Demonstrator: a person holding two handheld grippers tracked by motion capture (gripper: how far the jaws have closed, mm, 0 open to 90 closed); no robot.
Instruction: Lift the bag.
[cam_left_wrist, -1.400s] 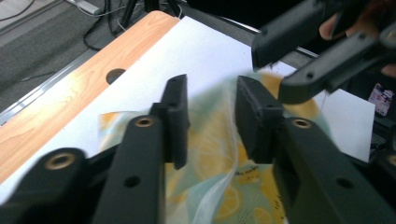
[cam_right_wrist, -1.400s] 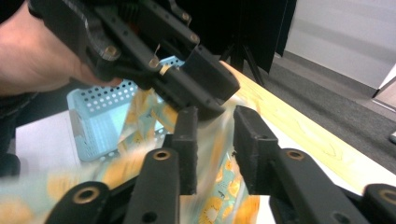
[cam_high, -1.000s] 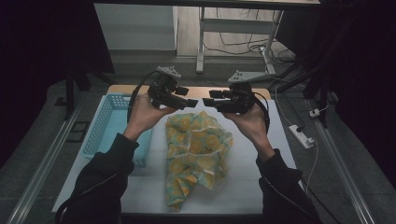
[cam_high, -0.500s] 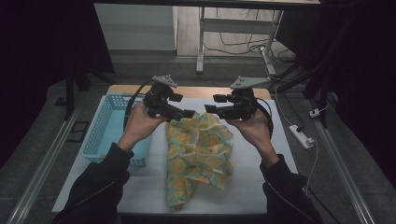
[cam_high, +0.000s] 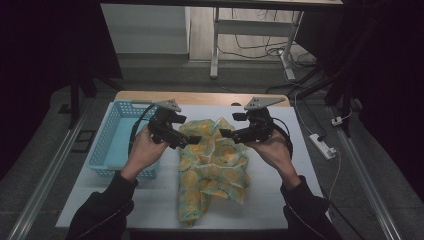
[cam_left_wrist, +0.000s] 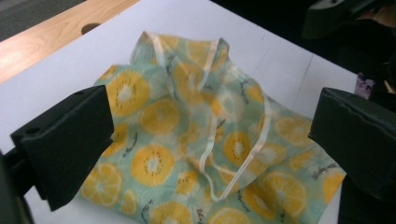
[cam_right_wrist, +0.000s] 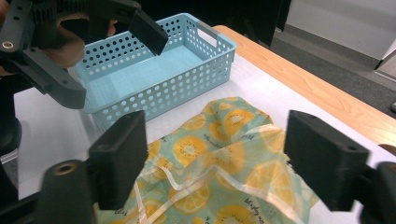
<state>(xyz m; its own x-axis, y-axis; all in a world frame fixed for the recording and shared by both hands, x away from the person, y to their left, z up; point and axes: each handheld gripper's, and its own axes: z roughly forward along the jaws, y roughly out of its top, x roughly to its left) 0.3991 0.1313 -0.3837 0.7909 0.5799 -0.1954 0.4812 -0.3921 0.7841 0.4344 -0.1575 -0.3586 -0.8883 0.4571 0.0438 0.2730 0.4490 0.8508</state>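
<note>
High view first: lemon-print cloth (cam_high: 212, 167) crumpled on the white table cover (cam_high: 270, 200), running from between the two grippers down toward the near edge. Left gripper (cam_high: 192, 142) over the cloth's upper left corner, right gripper (cam_high: 224, 134) over the upper right, tips pointing at each other with a bit of fabric between them. Too small and dark here to read the jaw gaps, and can't tell if either tip is actually touching fabric. Blue perforated basket (cam_high: 107, 145) just left of the left hand (cam_high: 145, 155), sitting on the table apart from the cloth. Right hand (cam_high: 272, 150) wrapped round its gripper handle.

Left gripper view: jaws spread wide, one black pad at each side of the frame, nothing pinched. Cloth (cam_left_wrist: 205, 149) lying below and between them, bunched up with a pale hem strip looping across the orange slices. Not touching either pad as far as visible. Wooden table edge (cam_left_wrist: 56, 32) at top left.

Right gripper view: same deal, jaws wide apart and holding nothing, cloth (cam_right_wrist: 224, 154) below the gap with a raised fold in the middle. Basket (cam_right_wrist: 154, 74) behind it, close to the cloth. Left gripper (cam_right_wrist: 112, 35) up at top left, hanging over the basket side, jaws parted.
</note>
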